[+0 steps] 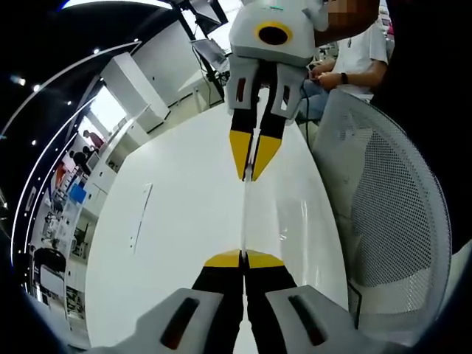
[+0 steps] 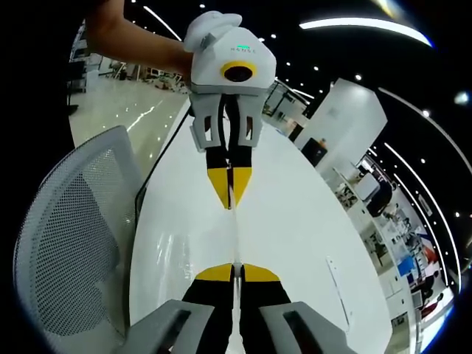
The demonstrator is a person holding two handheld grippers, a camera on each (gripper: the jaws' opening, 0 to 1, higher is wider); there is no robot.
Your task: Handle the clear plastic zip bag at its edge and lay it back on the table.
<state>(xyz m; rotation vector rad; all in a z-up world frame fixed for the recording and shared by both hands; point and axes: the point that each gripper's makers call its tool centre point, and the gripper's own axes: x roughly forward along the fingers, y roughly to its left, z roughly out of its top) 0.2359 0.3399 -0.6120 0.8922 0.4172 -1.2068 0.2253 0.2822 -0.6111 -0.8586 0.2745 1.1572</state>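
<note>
Step in hand: clear zip bag (image 1: 245,214) held taut, edge-on, between the two grippers above the worktop (image 1: 177,221).
Next move (judged): lower both together, then release.
Left hand-held gripper (image 1: 243,257): jaws pressed together, pinching the near bag edge.
Right hand-held gripper (image 2: 234,270): likewise pinching the opposite edge.

My long white worktop (image 1: 184,243) sits beside a white mesh chair (image 1: 398,221), under a dark ceiling with strip lights (image 2: 361,26).
</note>
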